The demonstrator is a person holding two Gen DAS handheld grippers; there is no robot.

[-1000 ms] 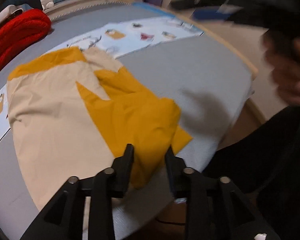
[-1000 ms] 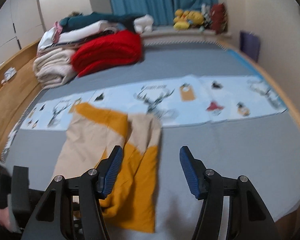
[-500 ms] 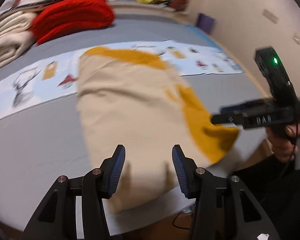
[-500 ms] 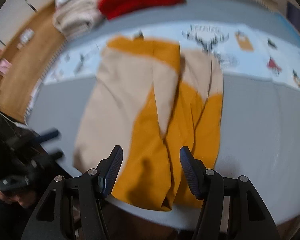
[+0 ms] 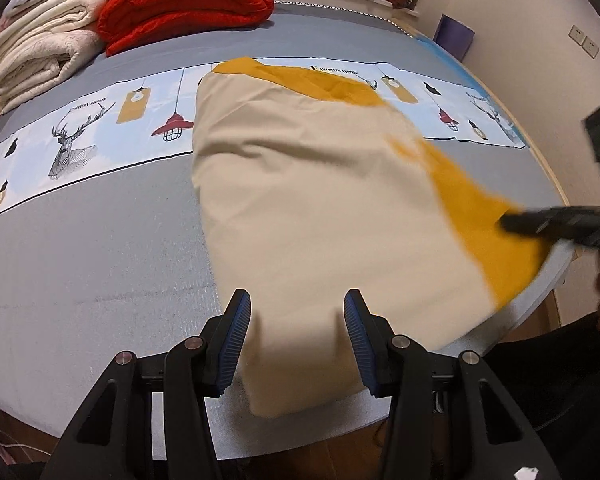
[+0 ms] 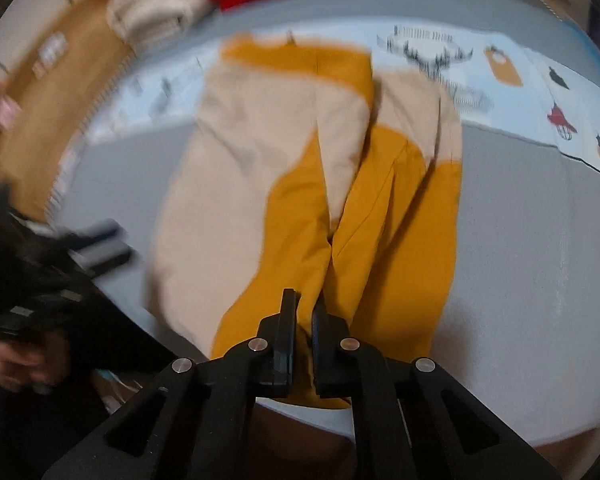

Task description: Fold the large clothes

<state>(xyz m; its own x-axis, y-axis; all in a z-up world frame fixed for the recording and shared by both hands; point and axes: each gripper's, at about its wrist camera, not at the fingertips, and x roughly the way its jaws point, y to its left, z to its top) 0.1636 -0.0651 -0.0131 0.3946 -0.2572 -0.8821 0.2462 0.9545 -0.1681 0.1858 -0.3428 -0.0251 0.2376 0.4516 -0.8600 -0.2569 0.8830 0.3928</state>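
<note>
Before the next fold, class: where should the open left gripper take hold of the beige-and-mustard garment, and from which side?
Judging by its pose, the near beige hem corner, approached from the bed's near edge: that corner lies flat, right between the left gripper and its open pads.

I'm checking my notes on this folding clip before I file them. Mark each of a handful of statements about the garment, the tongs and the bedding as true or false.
1. The right tongs are closed on the mustard part of the garment. True.
2. The left tongs are clamped shut on the beige cloth. False: their pads stand apart, with the beige hem lying between them, not pinched.
3. A red quilt lies folded at the far side of the bed. True.
4. The garment is all one colour. False: it is beige with mustard panels.
5. The garment hangs in the air. False: it lies on the grey bed cover.
</note>
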